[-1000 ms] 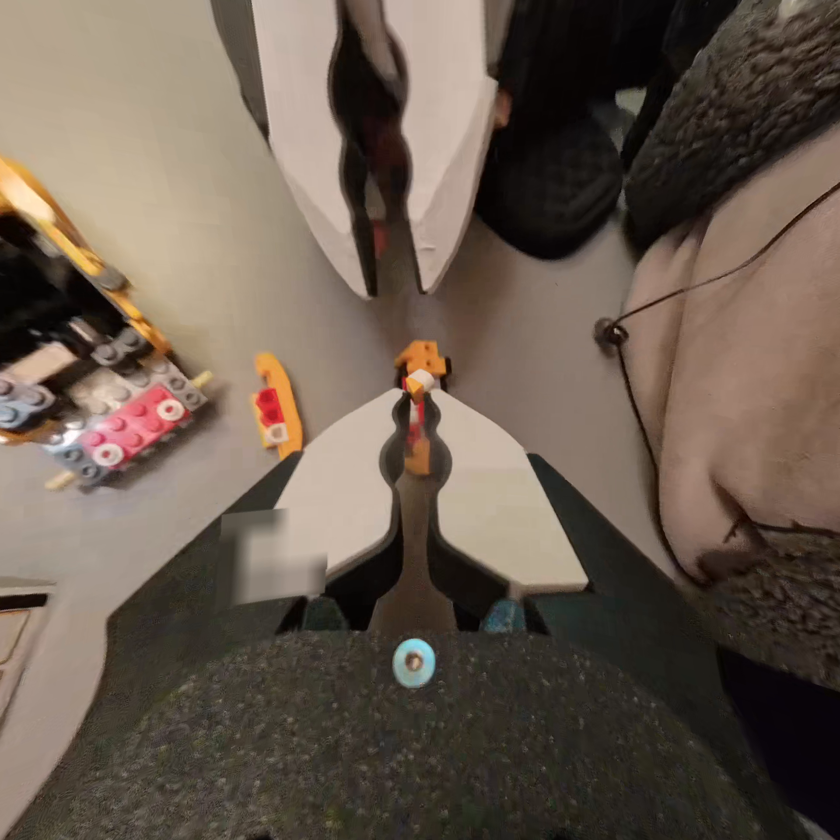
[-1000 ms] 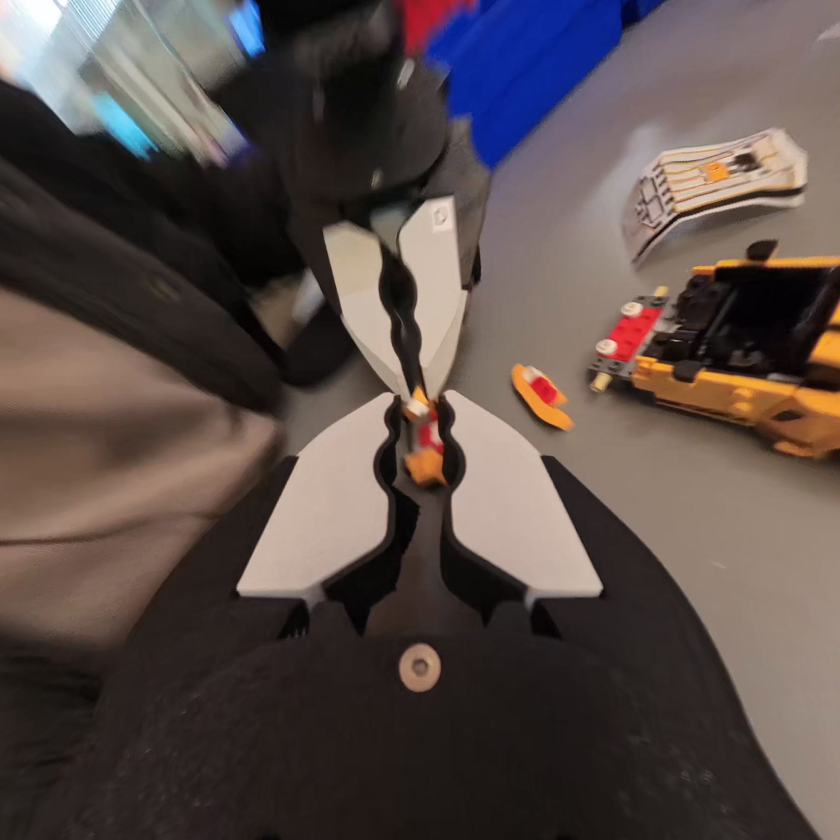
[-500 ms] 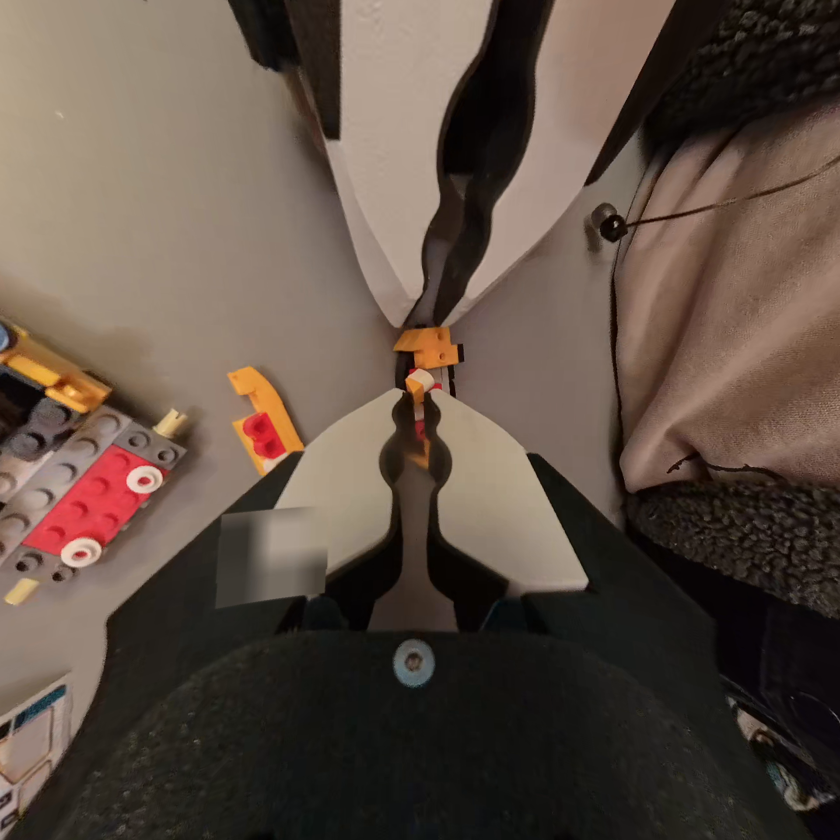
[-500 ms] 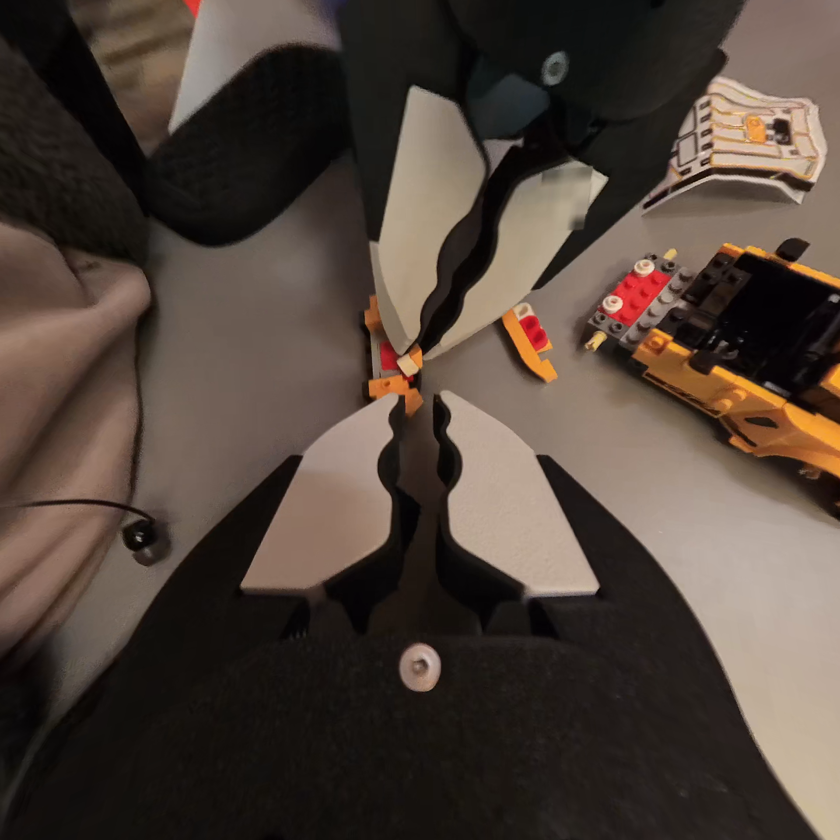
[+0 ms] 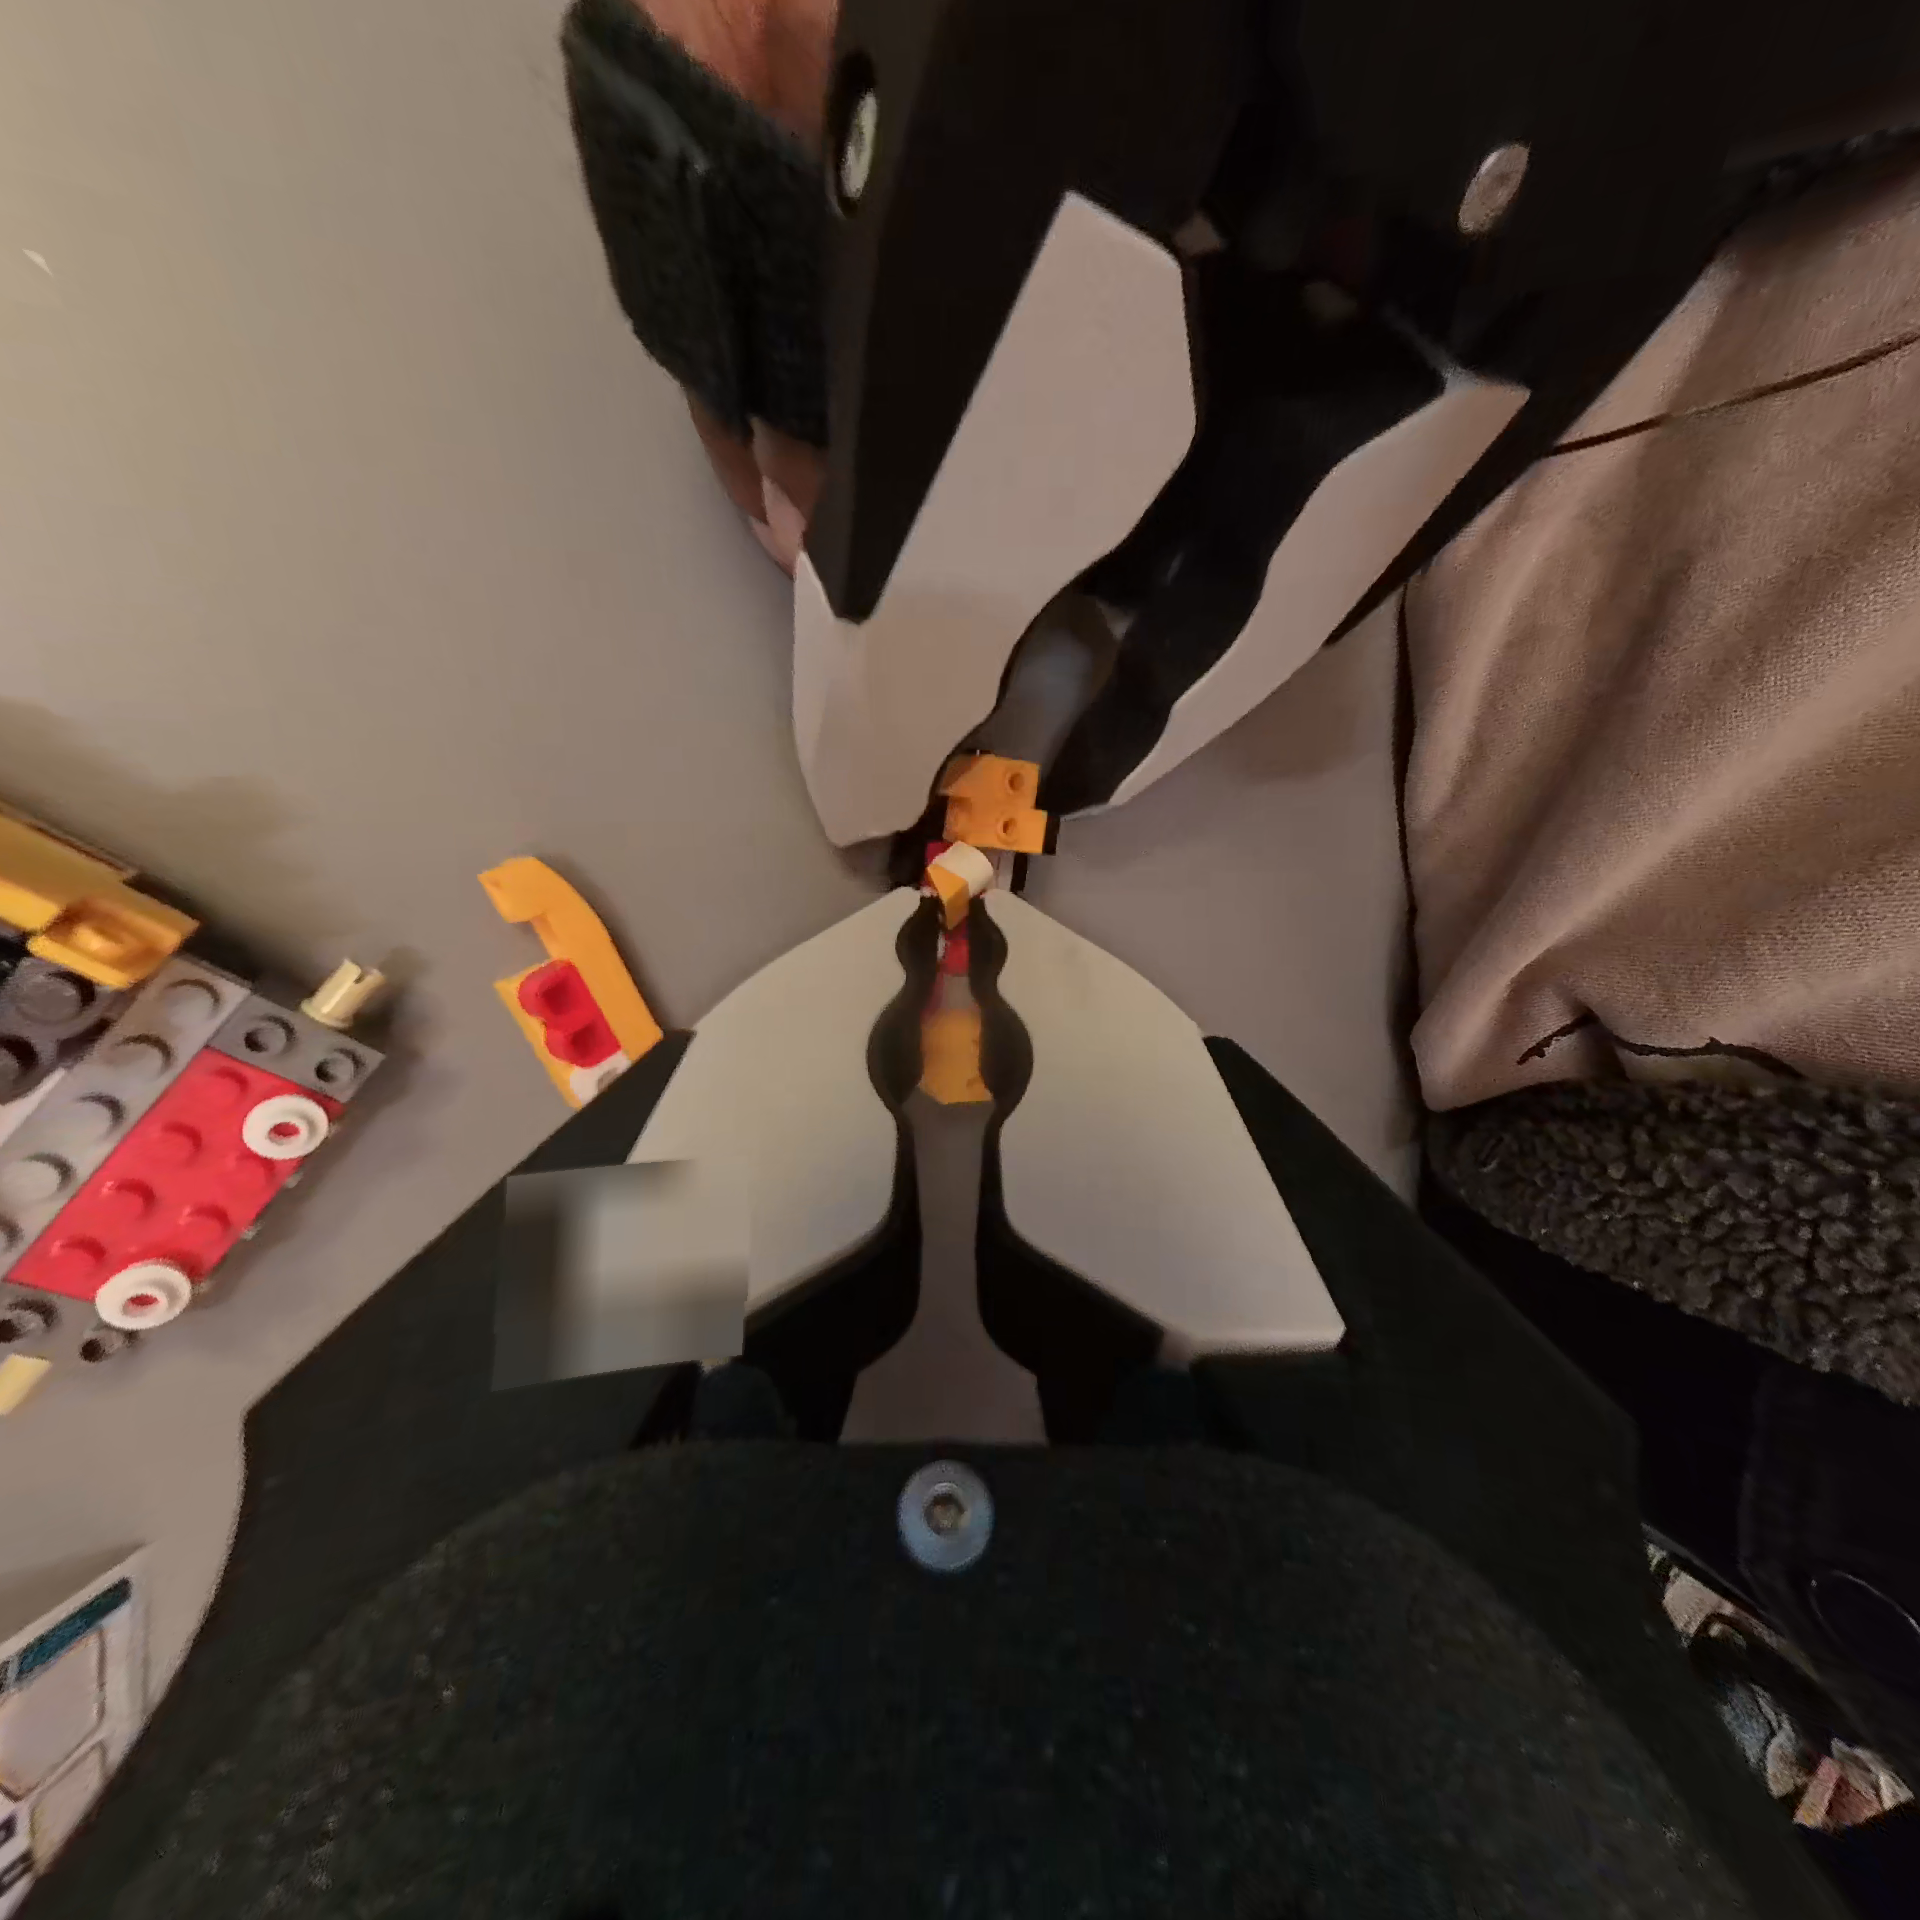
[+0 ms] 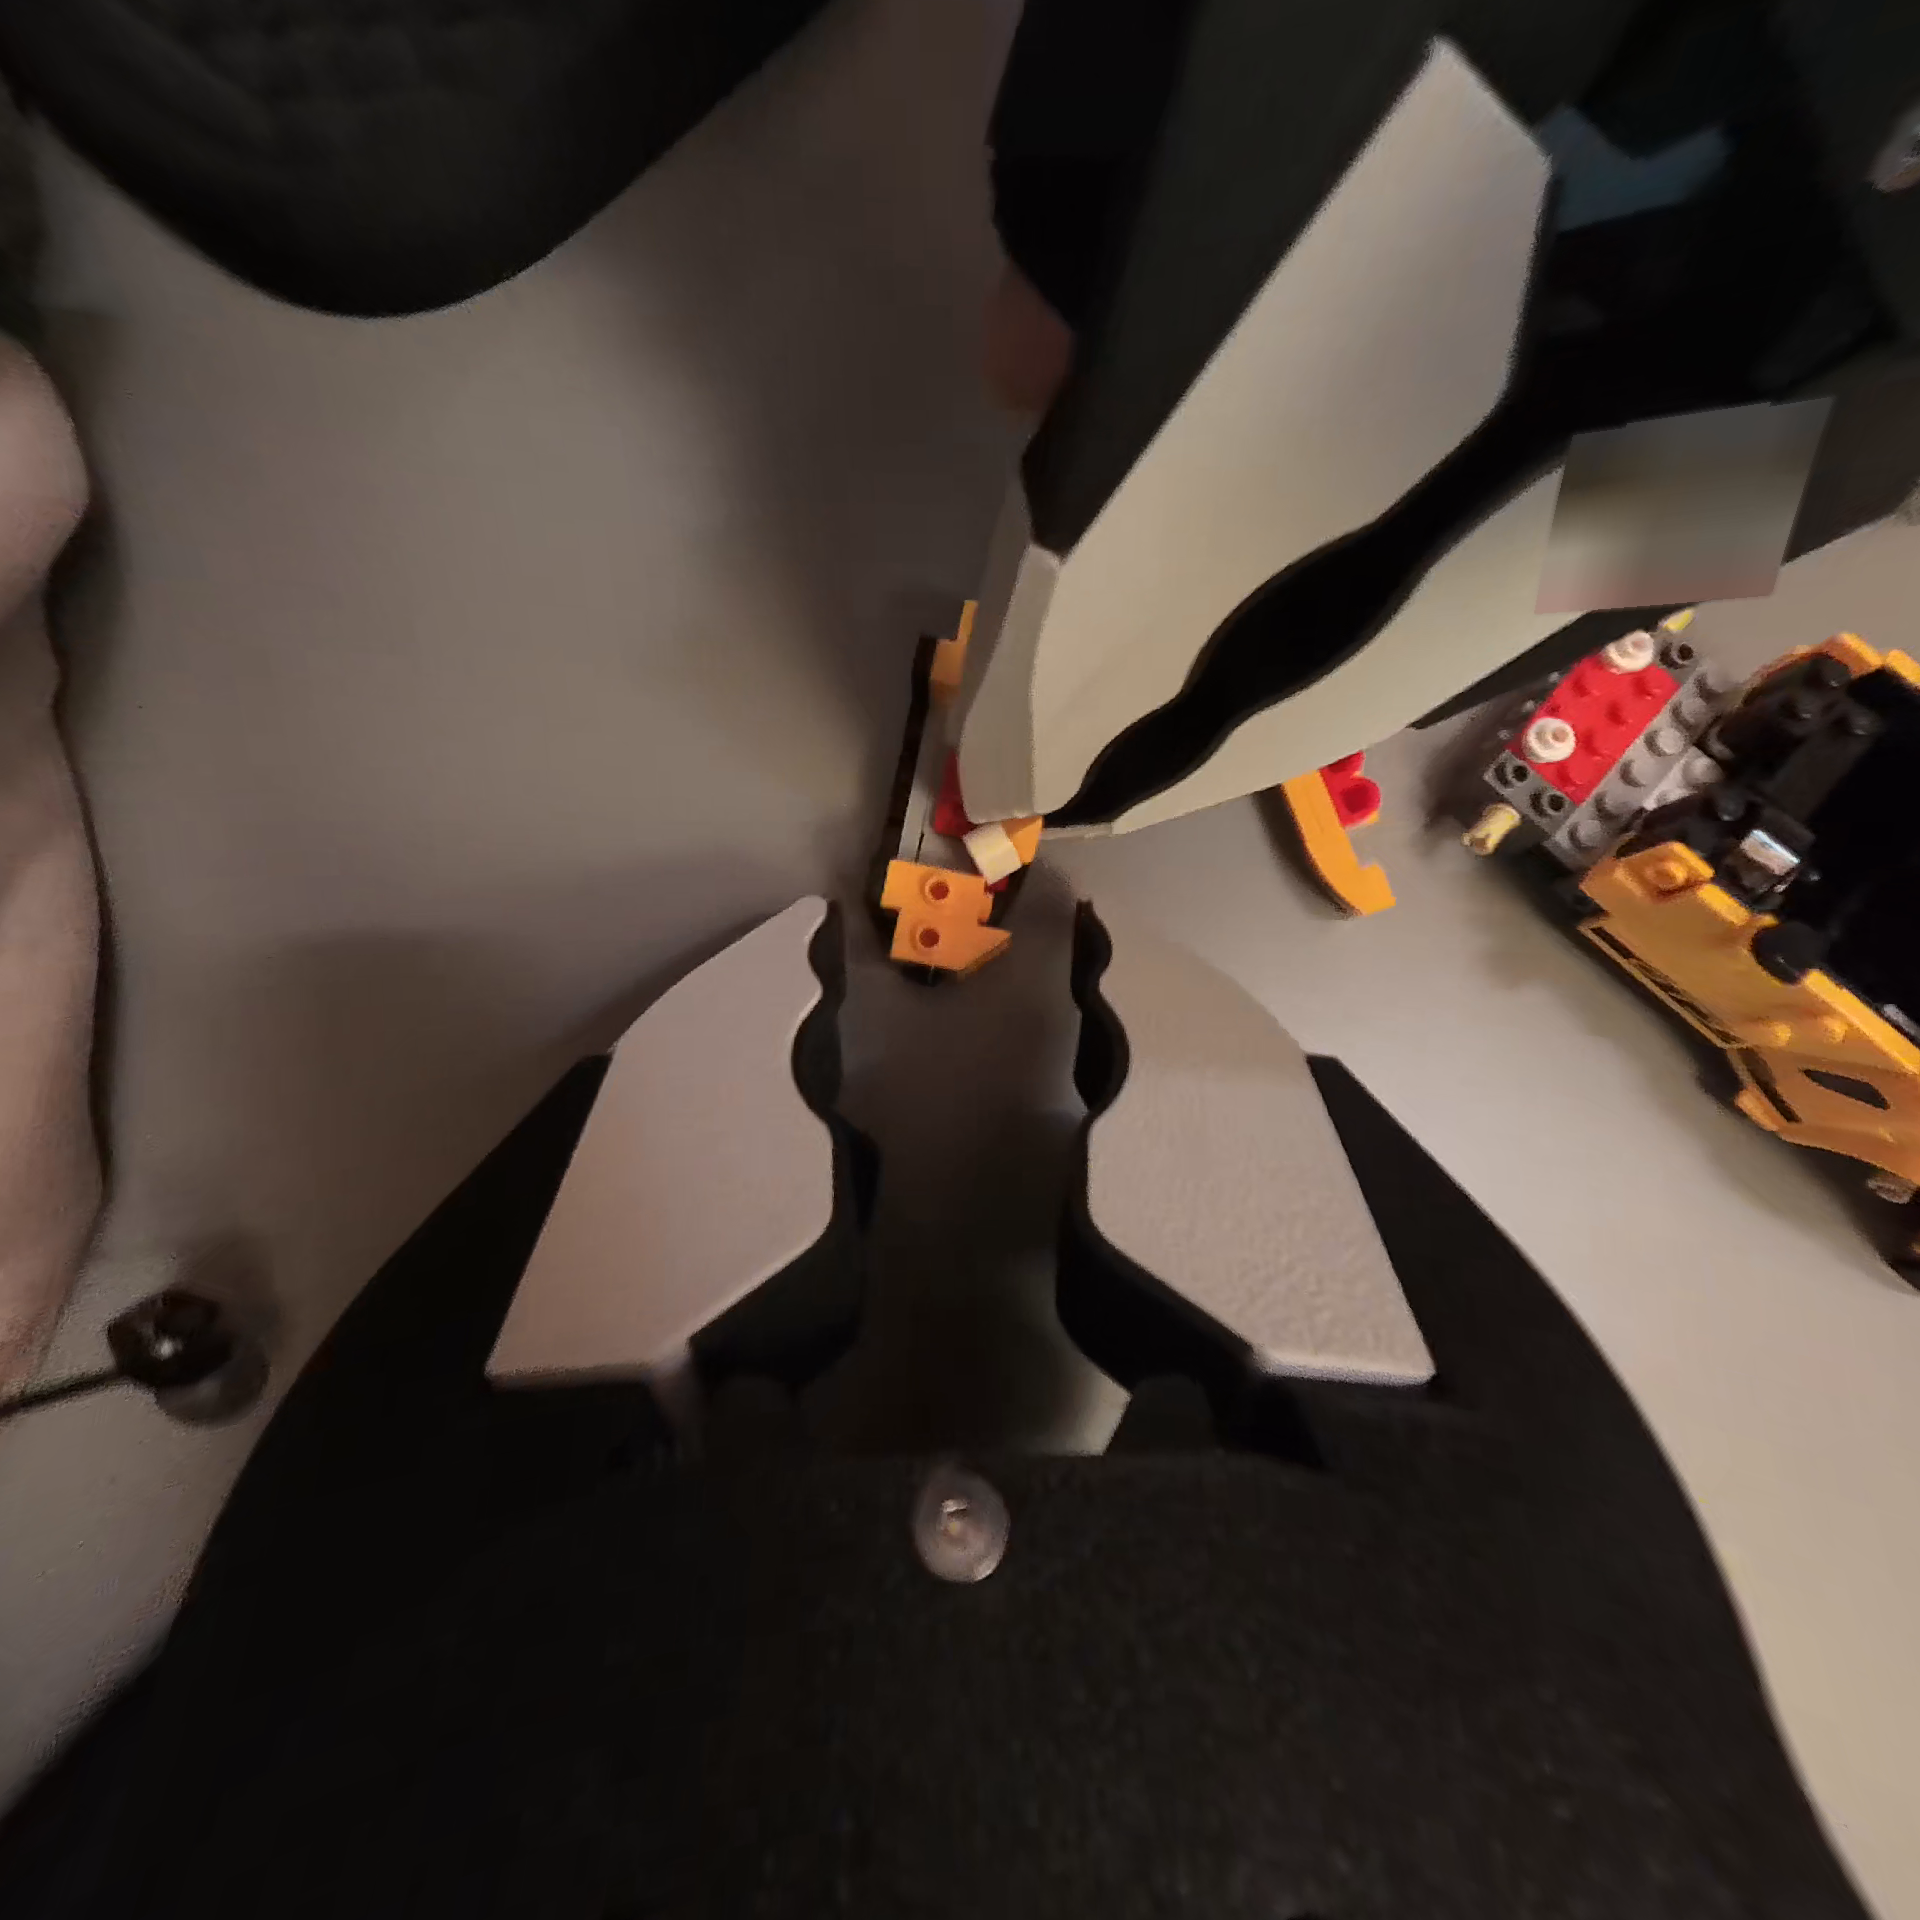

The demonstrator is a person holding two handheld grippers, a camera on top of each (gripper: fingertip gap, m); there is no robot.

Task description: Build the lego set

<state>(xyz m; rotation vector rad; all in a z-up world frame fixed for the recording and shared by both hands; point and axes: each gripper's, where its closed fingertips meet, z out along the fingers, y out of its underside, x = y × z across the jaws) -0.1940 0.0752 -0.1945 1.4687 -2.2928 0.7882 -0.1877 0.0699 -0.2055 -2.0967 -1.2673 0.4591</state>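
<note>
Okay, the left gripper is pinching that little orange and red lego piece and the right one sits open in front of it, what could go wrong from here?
1. The left gripper holds the small lego assembly only along its thin edge, so a push from the open right gripper might twist it or knock it out.
2. The small white brick sits at an angle near the fingertips and may pop off.
3. The loose orange curved piece and the yellow car lie close by and might get bumped.

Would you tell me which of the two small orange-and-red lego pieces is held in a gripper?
The orange-and-red assembly clamped in the left gripper, with a white stud at its tip. The curved orange piece lies loose on the table, apart from both grippers.
</note>
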